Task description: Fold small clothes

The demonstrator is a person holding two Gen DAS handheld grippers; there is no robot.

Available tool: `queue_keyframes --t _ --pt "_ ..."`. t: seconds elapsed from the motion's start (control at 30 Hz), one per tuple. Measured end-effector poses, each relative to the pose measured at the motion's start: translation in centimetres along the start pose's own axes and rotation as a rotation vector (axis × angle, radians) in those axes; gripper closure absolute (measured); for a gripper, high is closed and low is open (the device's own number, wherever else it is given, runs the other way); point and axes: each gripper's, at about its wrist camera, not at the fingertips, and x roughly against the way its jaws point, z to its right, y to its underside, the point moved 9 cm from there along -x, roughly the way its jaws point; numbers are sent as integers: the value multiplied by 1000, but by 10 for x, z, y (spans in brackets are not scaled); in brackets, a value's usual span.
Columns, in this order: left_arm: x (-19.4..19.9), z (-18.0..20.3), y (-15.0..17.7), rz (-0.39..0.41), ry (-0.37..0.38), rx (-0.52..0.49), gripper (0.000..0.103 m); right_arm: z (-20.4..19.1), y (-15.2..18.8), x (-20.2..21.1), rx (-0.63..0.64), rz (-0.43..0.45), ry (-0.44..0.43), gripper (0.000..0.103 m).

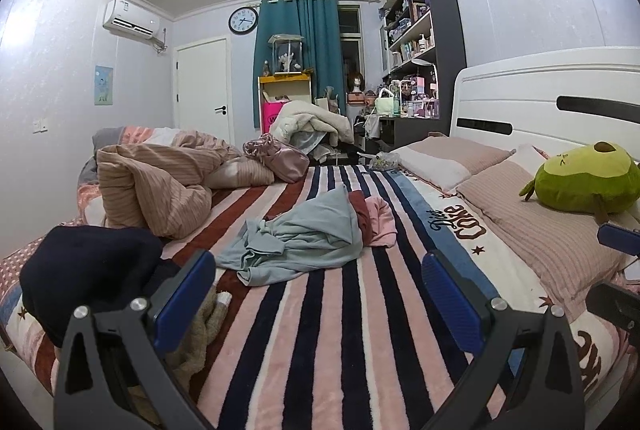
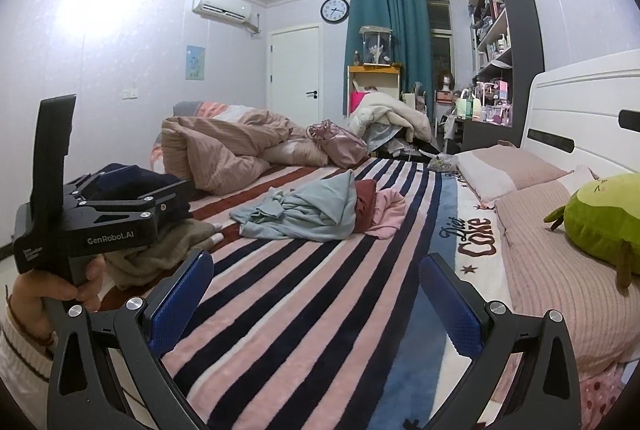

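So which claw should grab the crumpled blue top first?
Probably the left claw. In its own view the light blue top lies just beyond its open fingers, nearly centered. From the right claw, also open and empty, the top sits farther off and to the left.

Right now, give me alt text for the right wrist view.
The open right tool hovers over a striped blanket; ahead lie crumpled light blue, dark red and pink garments. The left tool is at left.
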Motion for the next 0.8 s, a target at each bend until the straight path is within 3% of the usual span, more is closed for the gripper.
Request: queue_keyframes --t 0.8 --pt "-2 4 0 1 1 -12 1 7 1 -1 -15 -7 -8 0"
